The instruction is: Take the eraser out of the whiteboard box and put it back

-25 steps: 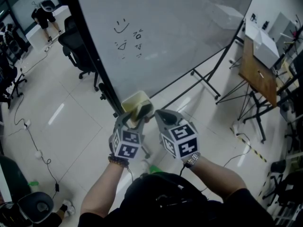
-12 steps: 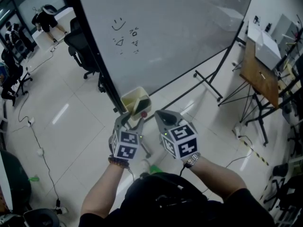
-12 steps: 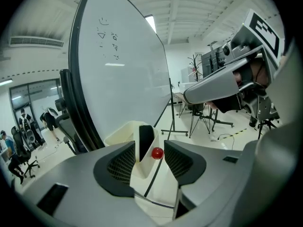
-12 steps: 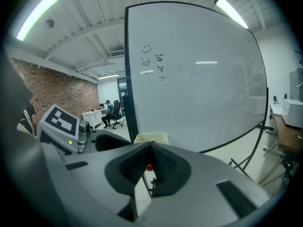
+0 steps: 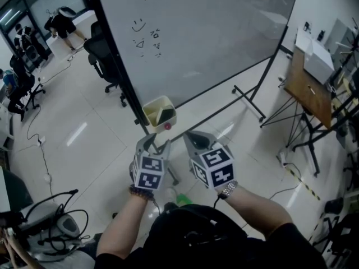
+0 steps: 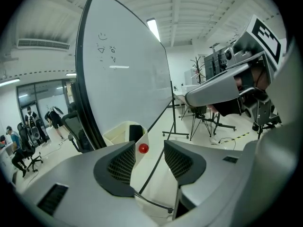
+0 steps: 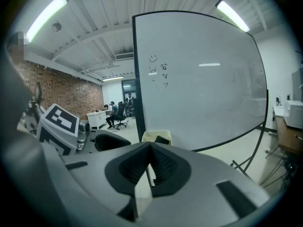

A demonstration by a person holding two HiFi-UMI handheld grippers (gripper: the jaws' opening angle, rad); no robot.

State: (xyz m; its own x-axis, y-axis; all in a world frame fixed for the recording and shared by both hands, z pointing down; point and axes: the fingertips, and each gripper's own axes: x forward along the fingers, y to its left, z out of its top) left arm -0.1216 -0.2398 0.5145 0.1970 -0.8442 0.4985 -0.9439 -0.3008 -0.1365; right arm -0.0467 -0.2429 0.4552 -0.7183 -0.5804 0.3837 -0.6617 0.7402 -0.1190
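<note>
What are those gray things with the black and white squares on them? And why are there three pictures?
A person is holding two grabbing tools, the left tongs and the right tongs. The checkered cubes are just part of those tools.

One picture comes from a camera on the person's head, looking down at both hands. The other two come from little cameras that ride on each tool and look out past its tips.

In front stands a whiteboard with a few scribbles on it. At its bottom edge is a pale yellow box. A dark eraser sits inside it, and there is a small red ball at the box's edge.

The left tongs are open and the right tongs are shut. Neither holds anything.
</note>
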